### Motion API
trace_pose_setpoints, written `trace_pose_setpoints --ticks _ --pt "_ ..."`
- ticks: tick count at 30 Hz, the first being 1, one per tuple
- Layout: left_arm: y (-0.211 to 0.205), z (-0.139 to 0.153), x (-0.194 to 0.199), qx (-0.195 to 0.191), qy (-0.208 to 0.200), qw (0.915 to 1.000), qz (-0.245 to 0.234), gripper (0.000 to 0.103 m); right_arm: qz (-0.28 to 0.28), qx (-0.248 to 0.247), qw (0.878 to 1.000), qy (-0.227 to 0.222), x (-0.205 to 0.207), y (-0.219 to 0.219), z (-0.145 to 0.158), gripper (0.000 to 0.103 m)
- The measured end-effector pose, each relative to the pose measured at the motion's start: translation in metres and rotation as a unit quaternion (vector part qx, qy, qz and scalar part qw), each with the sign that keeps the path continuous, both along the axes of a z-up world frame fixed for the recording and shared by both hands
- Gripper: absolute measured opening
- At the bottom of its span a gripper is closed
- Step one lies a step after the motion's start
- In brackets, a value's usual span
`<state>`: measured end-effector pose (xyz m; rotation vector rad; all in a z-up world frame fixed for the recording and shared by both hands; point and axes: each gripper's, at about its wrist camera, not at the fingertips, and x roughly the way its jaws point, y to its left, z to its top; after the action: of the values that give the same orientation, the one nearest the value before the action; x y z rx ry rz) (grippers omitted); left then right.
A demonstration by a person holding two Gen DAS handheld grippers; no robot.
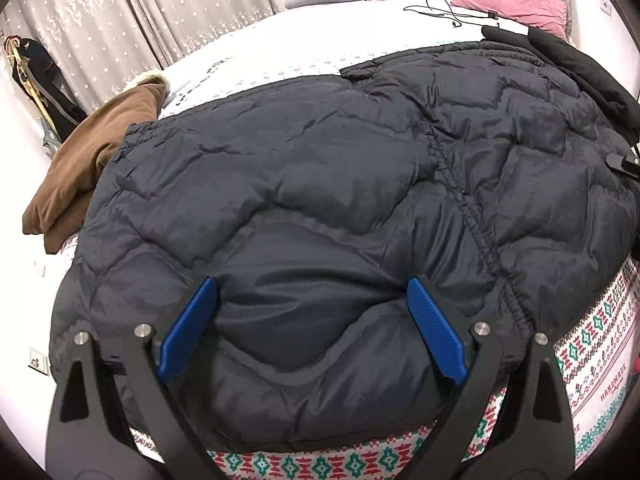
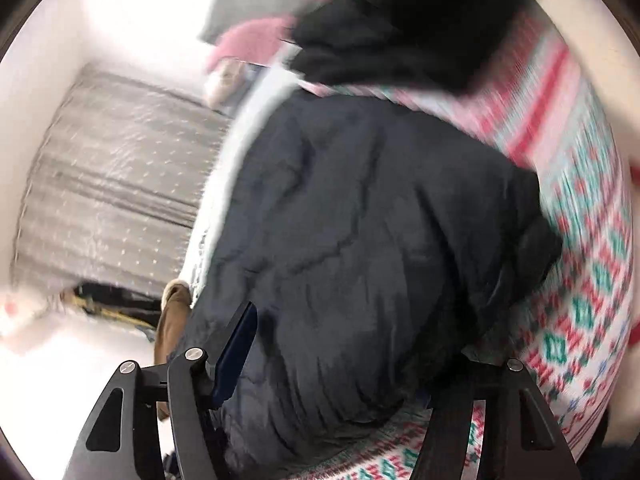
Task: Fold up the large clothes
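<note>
A dark navy puffer jacket (image 1: pixel 320 160) lies spread over a bed with a patterned cover (image 1: pixel 600 320). My left gripper (image 1: pixel 312 284) stands open over the jacket's near edge, and the padded fabric bulges between its blue pads (image 1: pixel 192 328). In the blurred right wrist view the jacket (image 2: pixel 360 200) fills the gap of my right gripper (image 2: pixel 352 340). Its left pad (image 2: pixel 236 352) lies against the fabric, and the right pad is buried under the jacket's folds. The right gripper's tip (image 1: pixel 624 162) shows at the jacket's right side in the left wrist view.
A brown garment (image 1: pixel 100 160) hangs off the bed's left edge. A black garment (image 1: pixel 580 68) lies at the far right beside pink pillows (image 1: pixel 512 0) and a thin cable (image 1: pixel 452 12). Grey curtains (image 1: pixel 120 20) hang behind the bed.
</note>
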<state>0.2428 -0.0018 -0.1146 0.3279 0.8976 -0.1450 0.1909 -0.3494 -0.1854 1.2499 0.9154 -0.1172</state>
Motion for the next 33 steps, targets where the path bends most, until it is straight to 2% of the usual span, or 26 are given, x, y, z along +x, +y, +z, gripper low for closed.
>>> trace_pose_setpoints --ticks 1,2,3,5,9,15,19,25,29,33 --pt "0.0 -0.001 0.0 0.0 0.001 1.0 0.0 0.096 -0.001 -0.007 1.0 0.0 0.001 0.001 0.001 0.062" --pt "0.0 -0.001 0.0 0.001 0.001 1.0 -0.001 0.096 0.004 -0.022 1.0 -0.006 0.003 0.002 0.007 0.055" --pt "0.0 -0.001 0.0 0.001 0.002 1.0 0.0 0.096 0.007 -0.038 0.999 -0.012 0.005 0.005 0.013 0.042" --pt "-0.001 -0.001 0.001 0.0 0.003 1.0 0.0 0.096 0.015 -0.076 0.997 -0.028 0.009 0.01 0.032 0.03" --pt "-0.001 0.001 0.0 -0.011 0.009 0.9999 0.001 0.096 0.03 -0.14 0.988 -0.062 0.017 0.02 0.07 0.019" --pt "-0.002 0.006 -0.003 -0.04 0.031 0.9986 -0.013 0.096 0.023 -0.192 0.978 -0.075 0.019 0.01 0.111 0.015" --pt "-0.009 0.01 -0.008 -0.046 0.036 0.9979 -0.026 0.096 0.022 -0.288 0.953 -0.09 0.009 0.013 0.147 0.015" --pt "-0.022 0.009 -0.009 -0.033 0.038 0.998 -0.037 0.096 0.053 -0.342 0.933 -0.099 0.006 0.035 0.157 0.015" --pt "-0.023 0.013 -0.005 -0.035 0.039 0.9981 -0.03 0.096 0.058 -0.344 0.931 -0.107 0.008 0.04 0.158 0.015" --pt "-0.032 0.023 0.013 -0.013 0.034 0.9992 -0.018 0.096 0.056 -0.321 0.939 -0.114 0.009 0.032 0.158 0.015"
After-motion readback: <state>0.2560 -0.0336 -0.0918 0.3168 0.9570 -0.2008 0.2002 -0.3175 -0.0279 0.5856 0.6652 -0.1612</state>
